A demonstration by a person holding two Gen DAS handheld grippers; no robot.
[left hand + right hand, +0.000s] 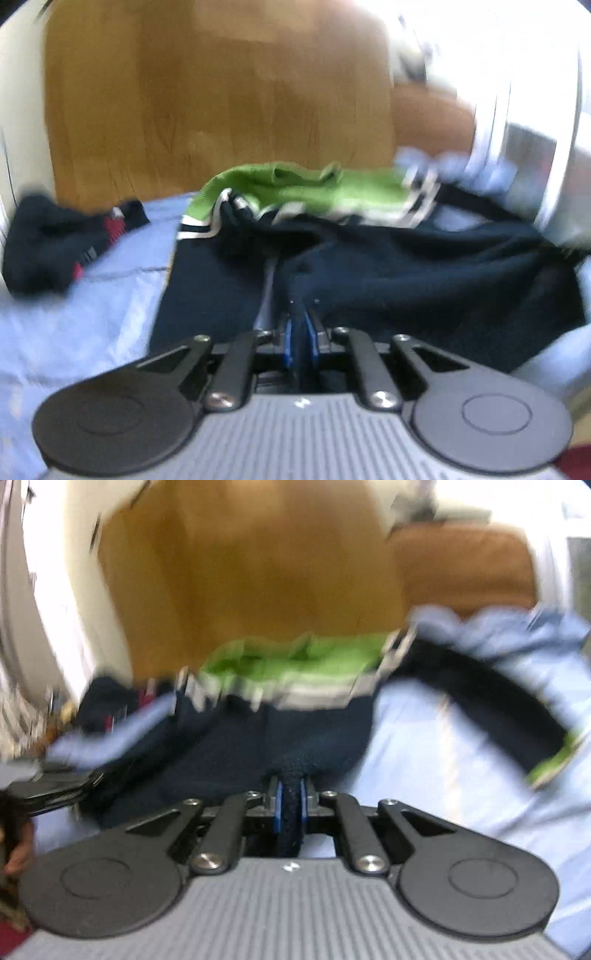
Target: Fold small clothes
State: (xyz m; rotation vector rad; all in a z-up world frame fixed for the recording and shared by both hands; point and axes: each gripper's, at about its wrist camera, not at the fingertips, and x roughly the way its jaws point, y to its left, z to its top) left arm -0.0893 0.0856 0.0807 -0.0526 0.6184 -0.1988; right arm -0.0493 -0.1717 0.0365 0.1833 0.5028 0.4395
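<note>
A small navy garment (388, 273) with a green lining (314, 188) and white stripes lies on a light blue sheet (92, 306). My left gripper (301, 314) is shut on a fold of the navy cloth near its lower edge. In the right wrist view the same navy garment (229, 746) with its green lining (295, 664) spreads ahead, and my right gripper (291, 794) is shut on a bunched fold of its navy cloth. One navy sleeve (498, 701) trails to the right. Both views are motion-blurred.
A second dark garment with red marks (55, 243) lies at the left on the sheet. A wooden headboard (221, 96) stands behind. The other gripper's dark body (55, 786) shows at the left of the right wrist view.
</note>
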